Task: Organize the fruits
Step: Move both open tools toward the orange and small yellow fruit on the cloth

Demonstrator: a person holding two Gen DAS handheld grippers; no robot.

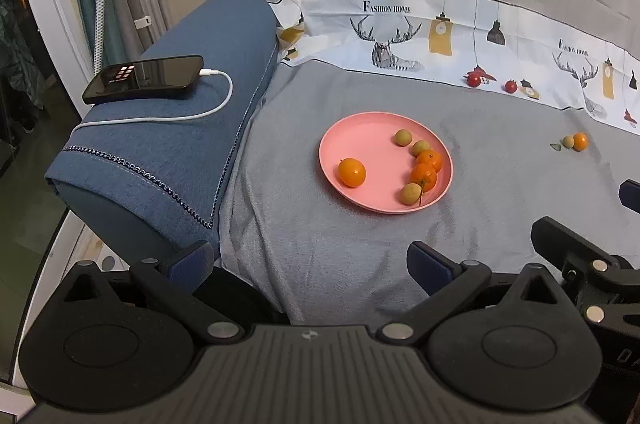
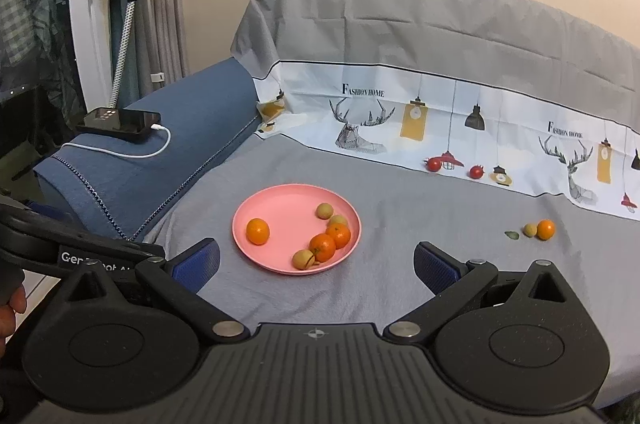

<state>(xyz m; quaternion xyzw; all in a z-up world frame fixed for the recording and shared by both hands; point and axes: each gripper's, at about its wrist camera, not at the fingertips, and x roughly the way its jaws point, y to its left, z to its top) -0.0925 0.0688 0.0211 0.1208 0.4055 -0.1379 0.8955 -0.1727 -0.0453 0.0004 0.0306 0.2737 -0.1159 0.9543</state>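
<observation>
Spread over the grey fabric sofa cover, near its middle, a round pink plastic plate already carrying three orange mandarins and three small tan longans. Left outside, toward the right edge: one more orange mandarin touching one tan longan, plus two red cherry tomatoes by the printed back border, so seemingly over halfway. Left gripper and right gripper both spread wide, holding nothing.
</observation>
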